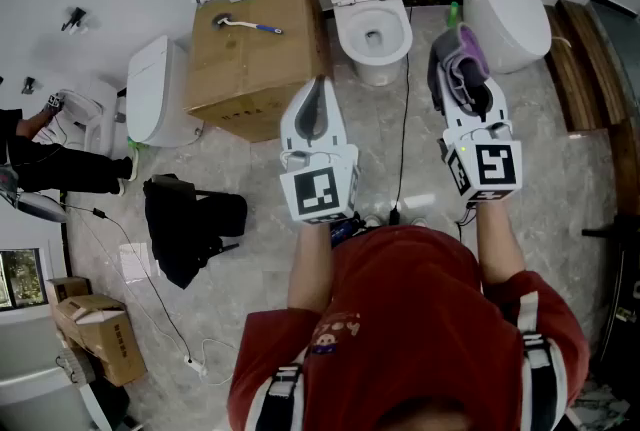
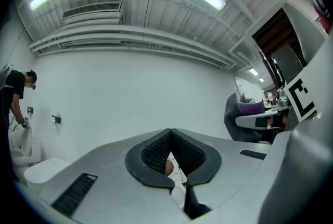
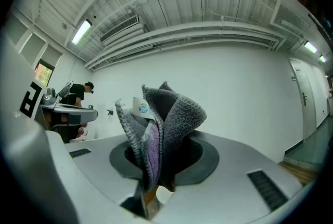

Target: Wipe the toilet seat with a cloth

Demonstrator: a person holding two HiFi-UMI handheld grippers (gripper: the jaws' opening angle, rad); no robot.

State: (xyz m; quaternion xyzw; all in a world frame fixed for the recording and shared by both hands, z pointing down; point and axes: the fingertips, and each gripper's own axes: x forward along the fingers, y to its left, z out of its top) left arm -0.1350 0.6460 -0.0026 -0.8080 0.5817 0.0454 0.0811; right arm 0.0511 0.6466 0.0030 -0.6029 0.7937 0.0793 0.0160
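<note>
A white toilet stands against the far wall with its lid up and its seat down around the bowl. My right gripper is shut on a bunched grey and purple cloth, held up in the air to the right of the toilet; in the right gripper view the cloth sticks up from between the jaws. My left gripper is shut with nothing in it and hovers just left of the bowl. In the left gripper view its pads meet, facing a bare white wall.
A large cardboard box with a toilet brush on top stands left of the toilet. Other white toilets stand at the right and the left. A black bag and a cable lie on the floor. A person stands far left.
</note>
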